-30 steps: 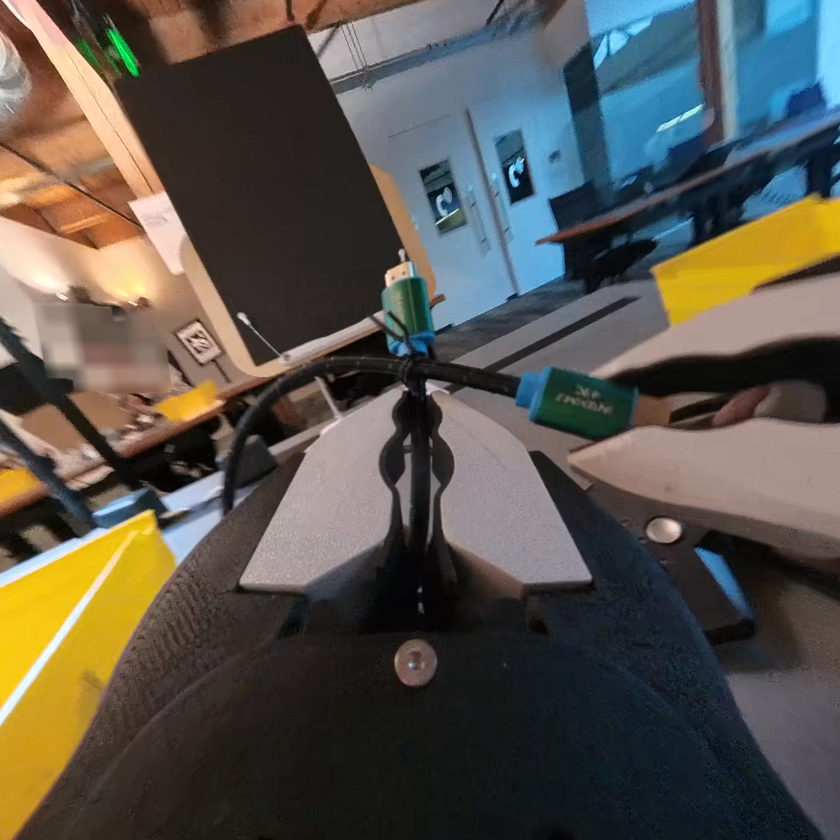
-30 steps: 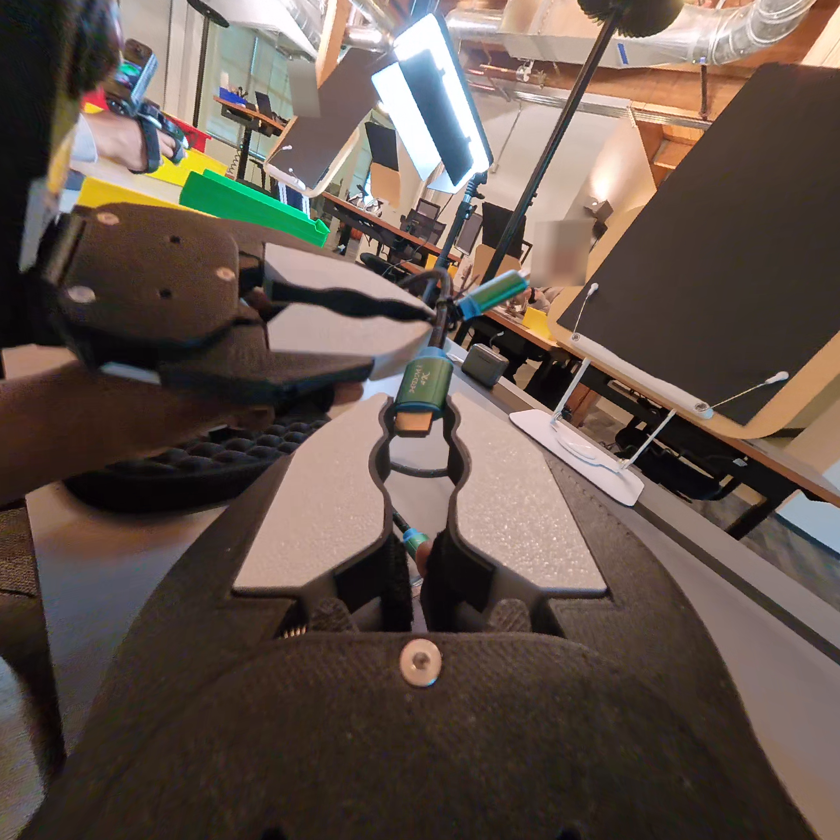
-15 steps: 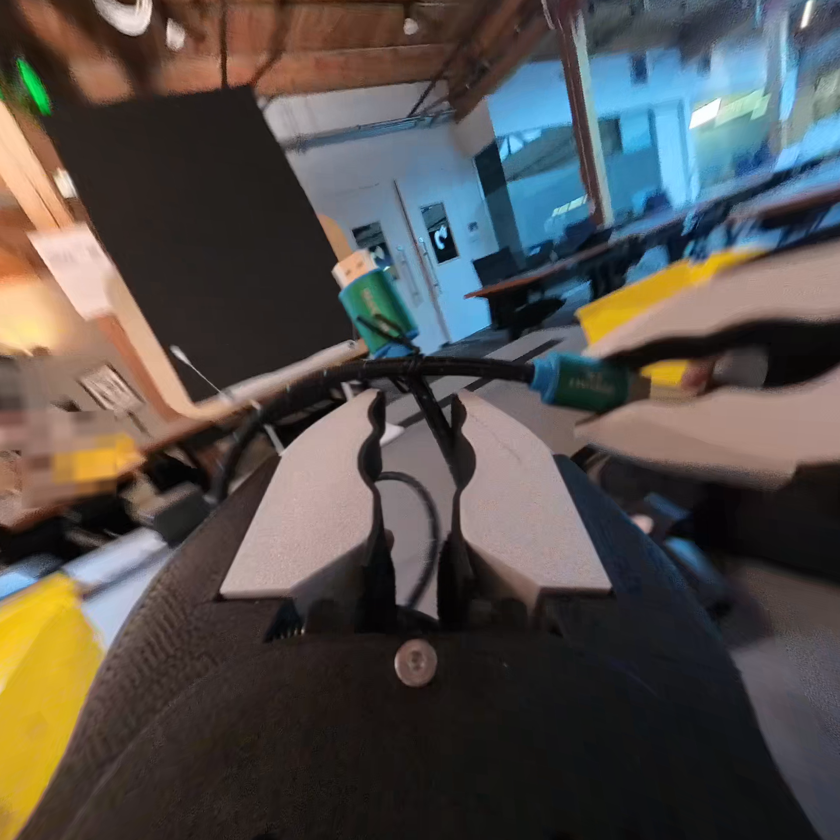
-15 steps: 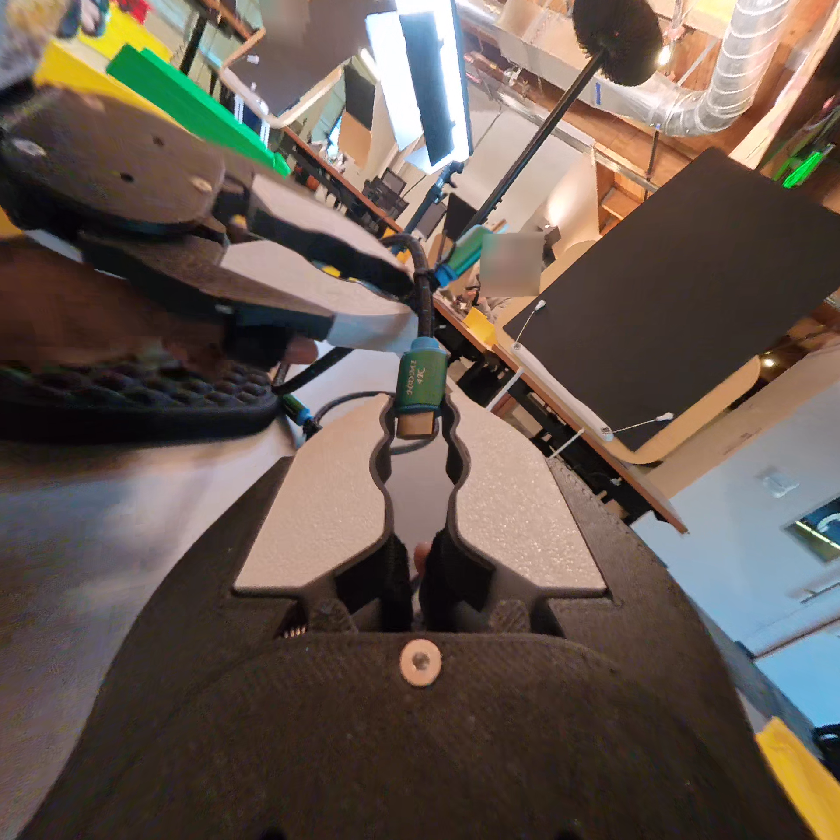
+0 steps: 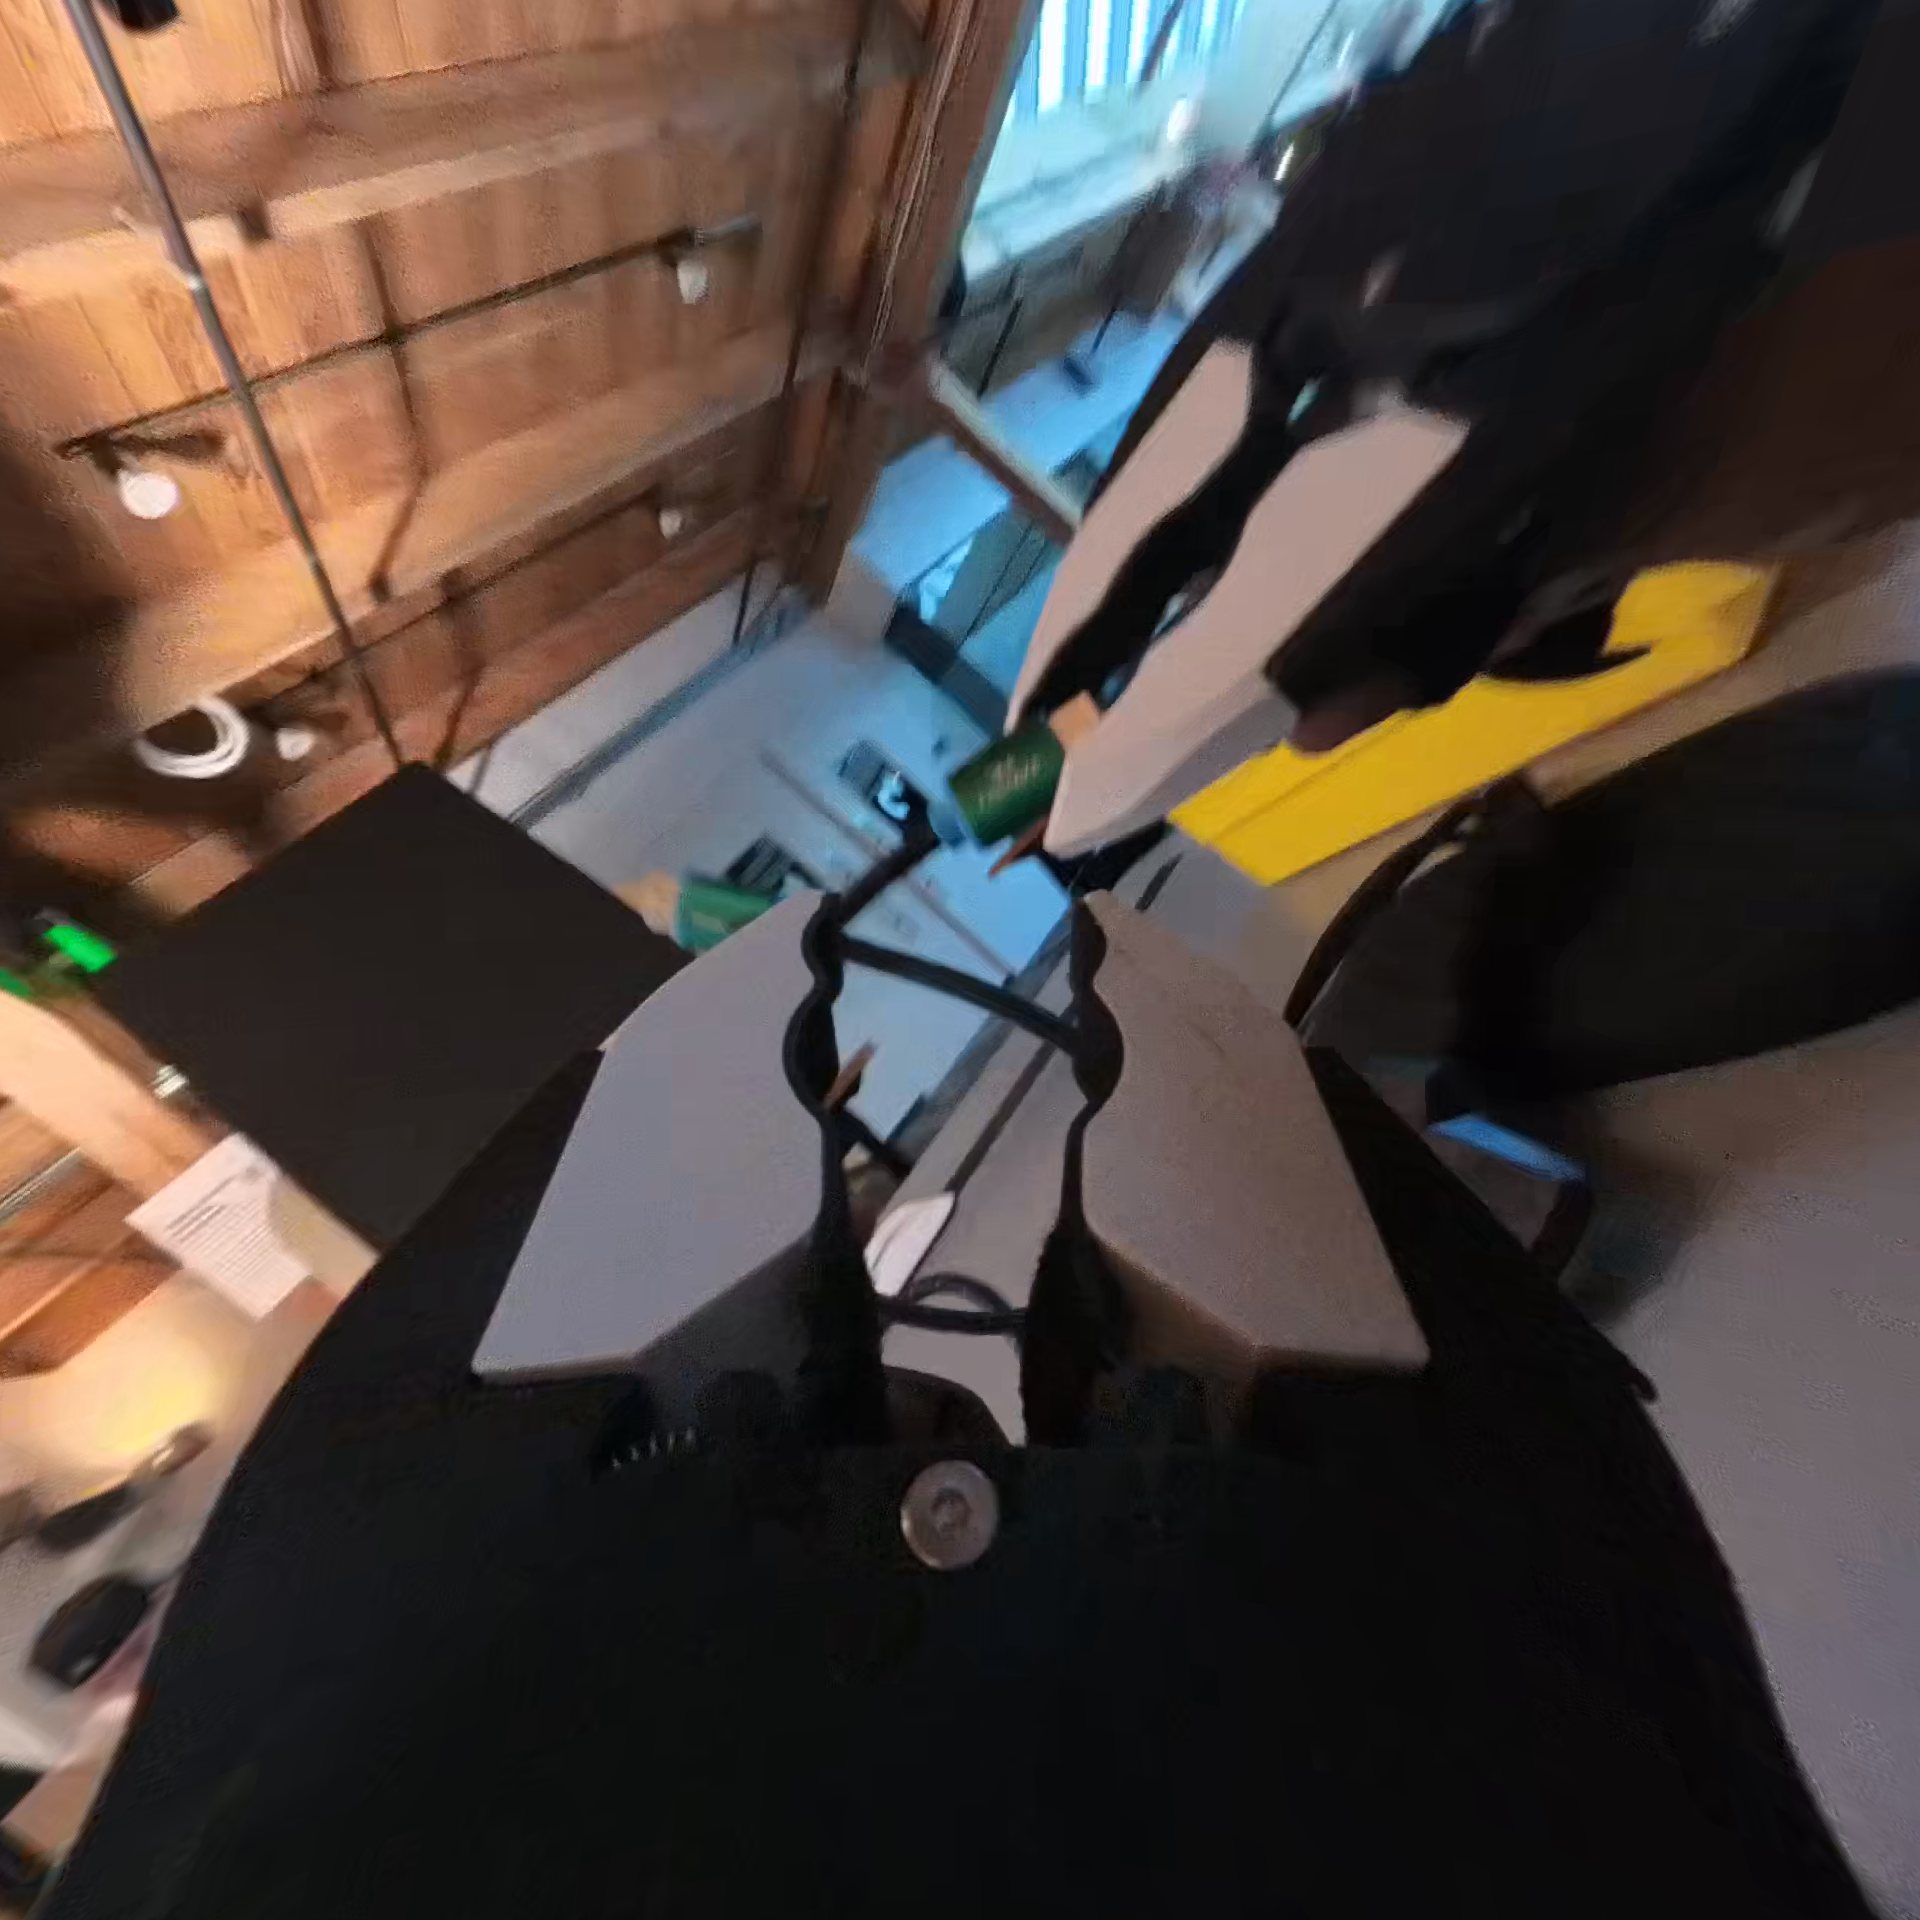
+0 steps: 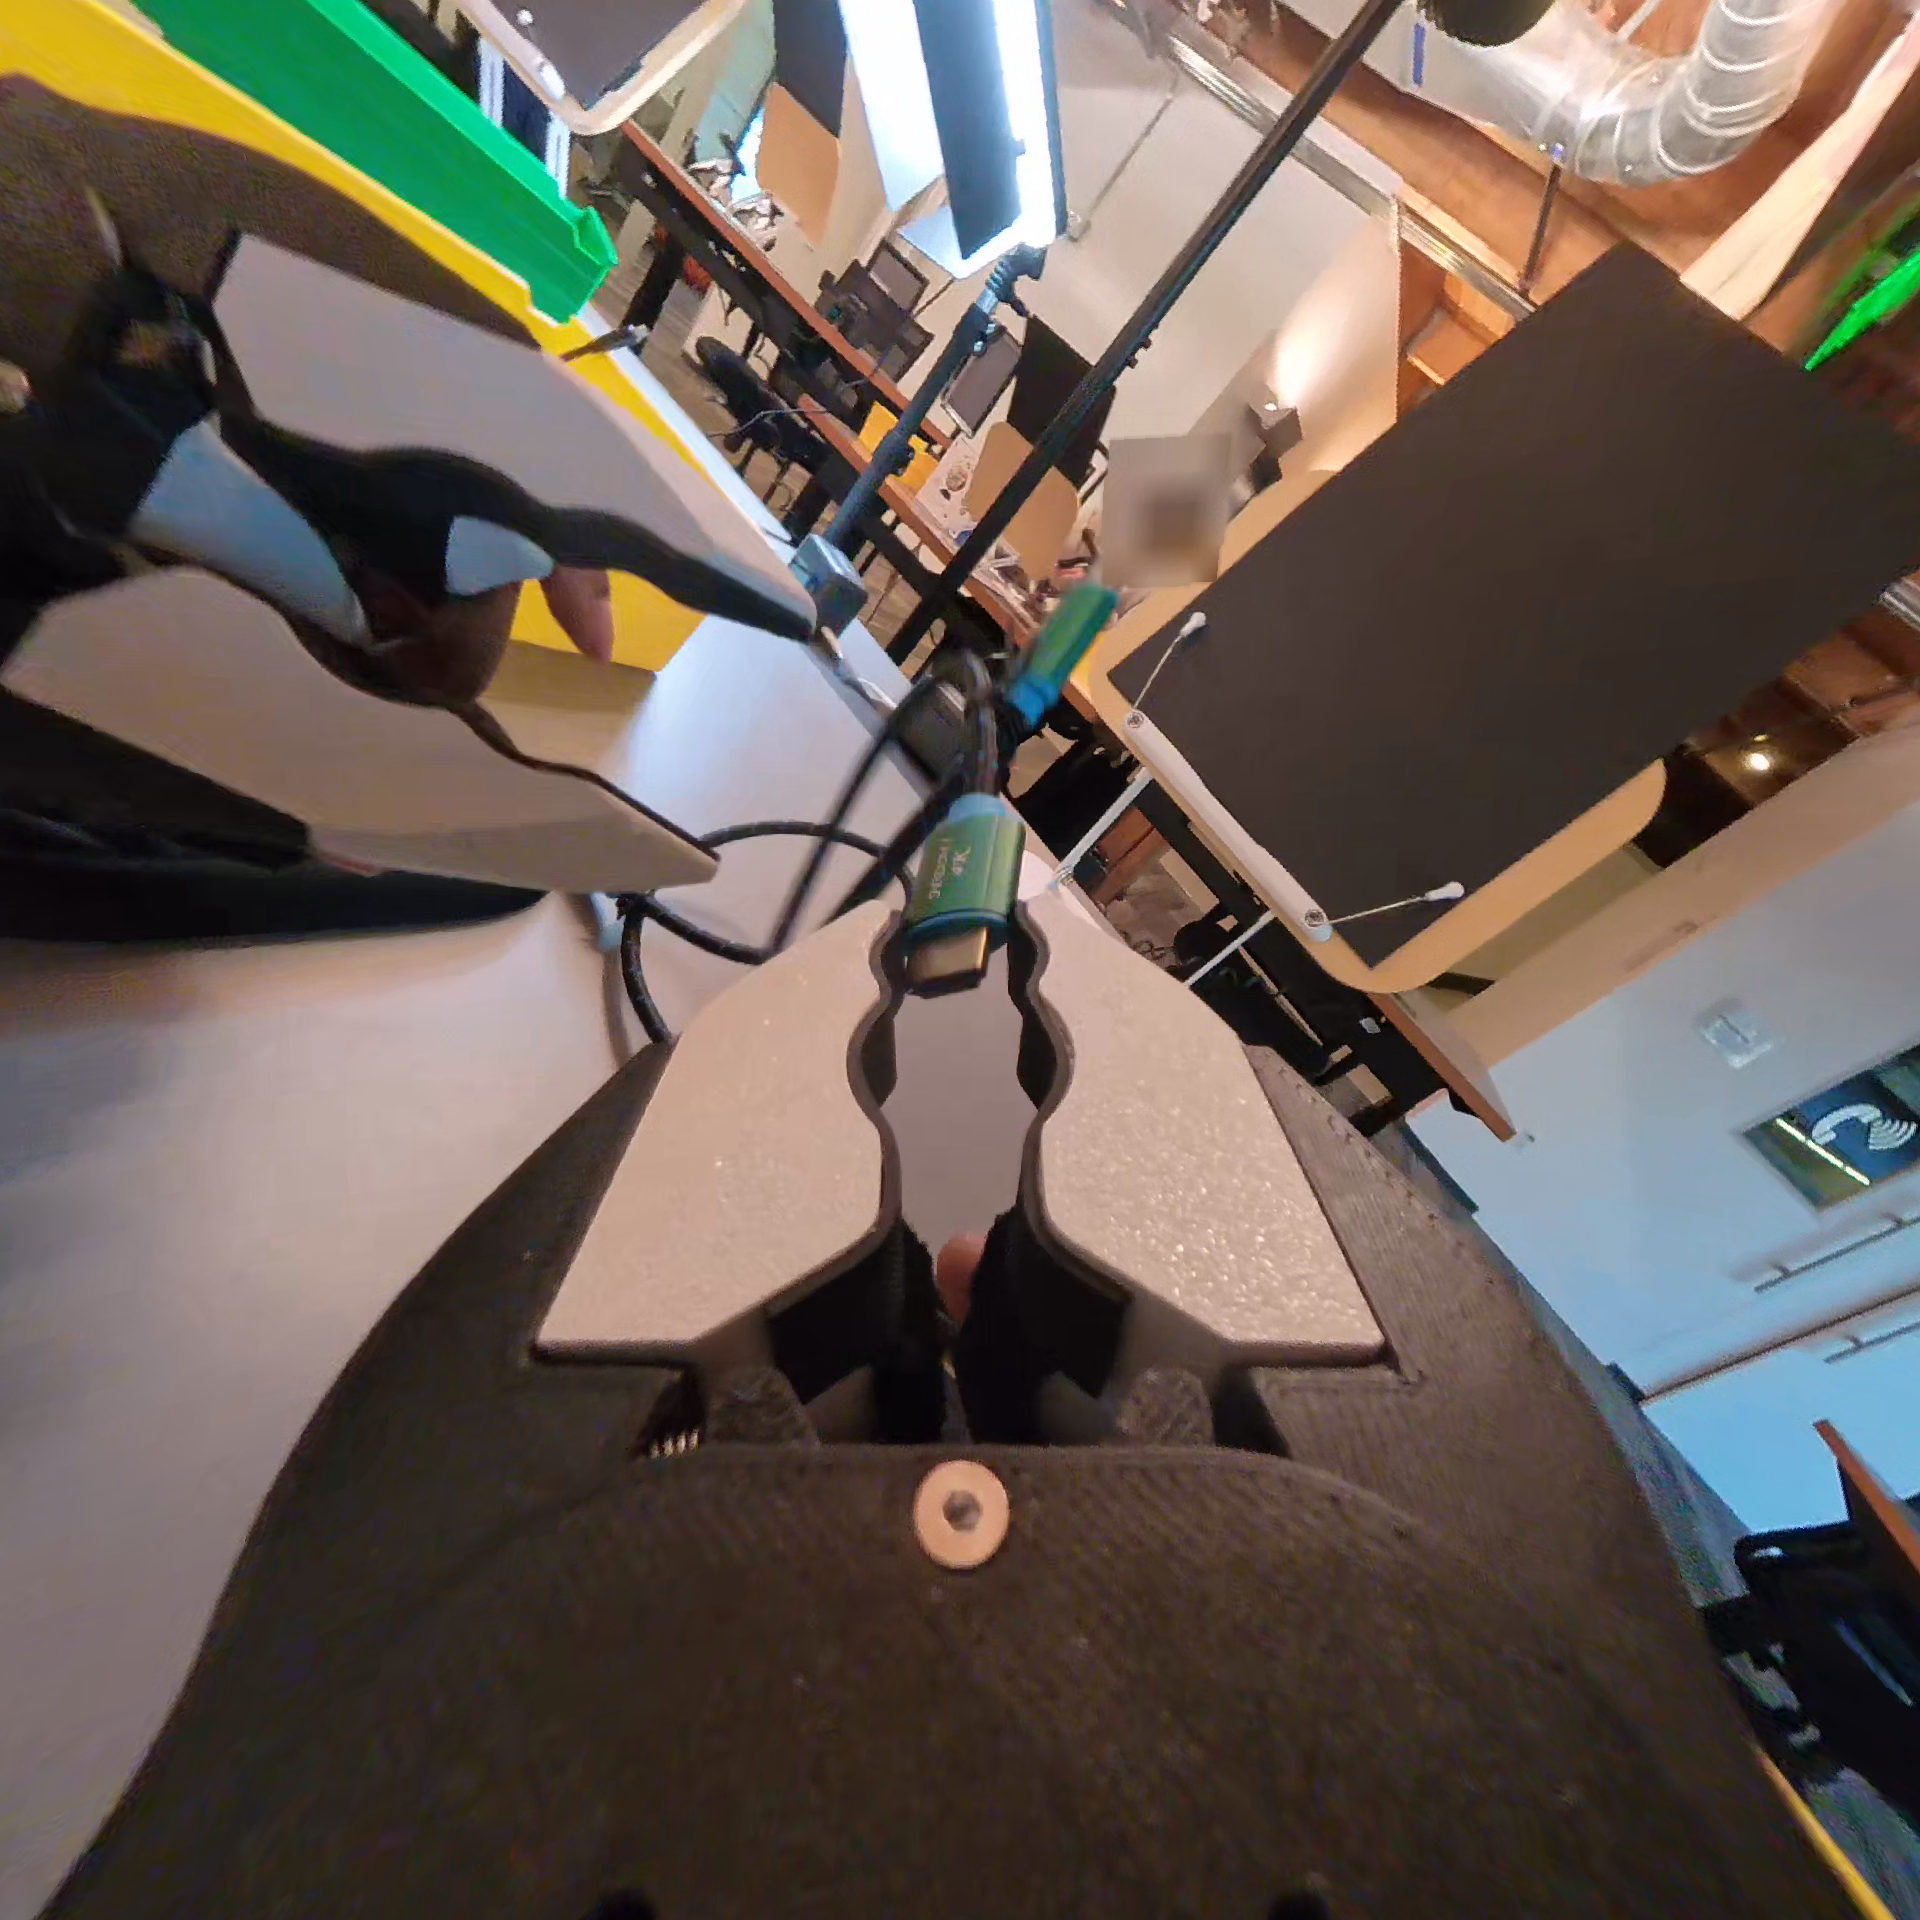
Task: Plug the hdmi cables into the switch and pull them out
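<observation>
My right gripper [image 6: 956,920] is shut on a green HDMI plug [image 6: 961,883], held at the fingertips with its metal end toward the camera. Its black braided cable [image 6: 971,743] runs up to a second green plug [image 6: 1065,639] hanging free. My left gripper [image 6: 758,743] is open at the left, just clear of the cable. In the blurred left wrist view the left gripper [image 5: 951,920] is open, with the black cable [image 5: 956,992] lying loosely across its gap. The right gripper holds the green plug [image 5: 1003,779] just beyond. I cannot make out the switch.
A grey table [image 6: 260,1091] lies under both grippers, with more cable looped on it. A yellow bin [image 6: 623,582] and a green bin [image 6: 416,156] stand at the far left. A black panel [image 6: 1507,623] and a light stand [image 6: 1039,416] rise behind the table's edge.
My left gripper has opened and let go of the cable, and has tilted upward. My right gripper keeps its hold on the plug and has drawn away from the left.
</observation>
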